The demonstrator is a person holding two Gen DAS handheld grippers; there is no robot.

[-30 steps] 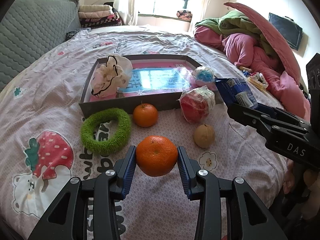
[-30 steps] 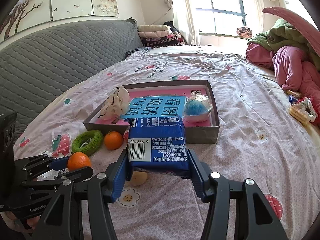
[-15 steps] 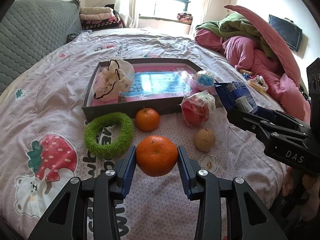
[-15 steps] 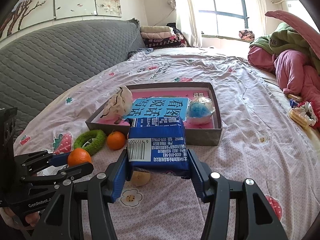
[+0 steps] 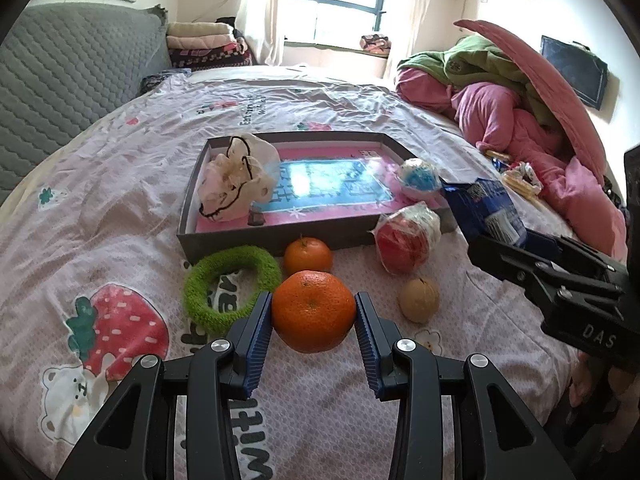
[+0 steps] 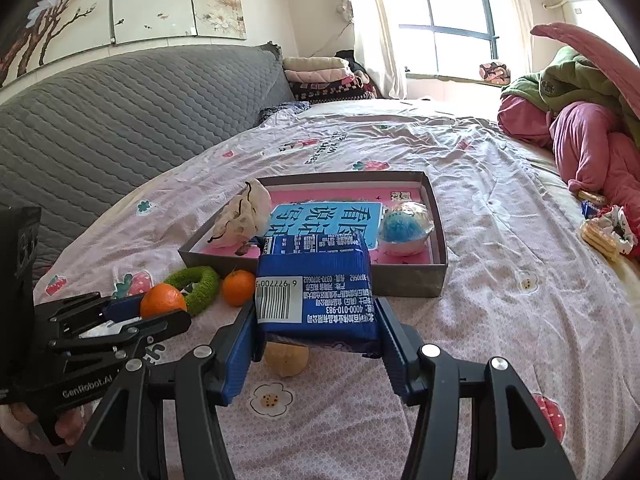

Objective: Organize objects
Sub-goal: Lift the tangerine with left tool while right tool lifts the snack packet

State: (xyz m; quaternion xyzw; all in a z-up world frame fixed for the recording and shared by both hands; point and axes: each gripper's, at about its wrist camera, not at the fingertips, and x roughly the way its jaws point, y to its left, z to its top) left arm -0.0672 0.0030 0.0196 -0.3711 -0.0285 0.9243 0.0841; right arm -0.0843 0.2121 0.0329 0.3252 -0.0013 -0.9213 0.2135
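My left gripper (image 5: 314, 322) is shut on an orange (image 5: 314, 311) and holds it above the bedsheet; it also shows in the right wrist view (image 6: 162, 305). My right gripper (image 6: 316, 322) is shut on a blue snack packet (image 6: 316, 292), seen at the right of the left wrist view (image 5: 486, 212). A grey shallow box (image 5: 280, 236) with a pink floor lies ahead, holding a cream cloth bundle (image 5: 238, 180) and a blue wrapped ball (image 5: 418, 176).
In front of the box lie a green fuzzy ring (image 5: 230, 282), a second orange (image 5: 308, 254), a red wrapped item (image 5: 406, 242) and a walnut (image 5: 420, 300). Pink and green bedding (image 5: 520, 112) is piled at the right. A grey headboard (image 6: 100, 120) stands at the left.
Both grippers have drawn back and risen a little from the box, each still holding its item. Nothing on the bed has moved.
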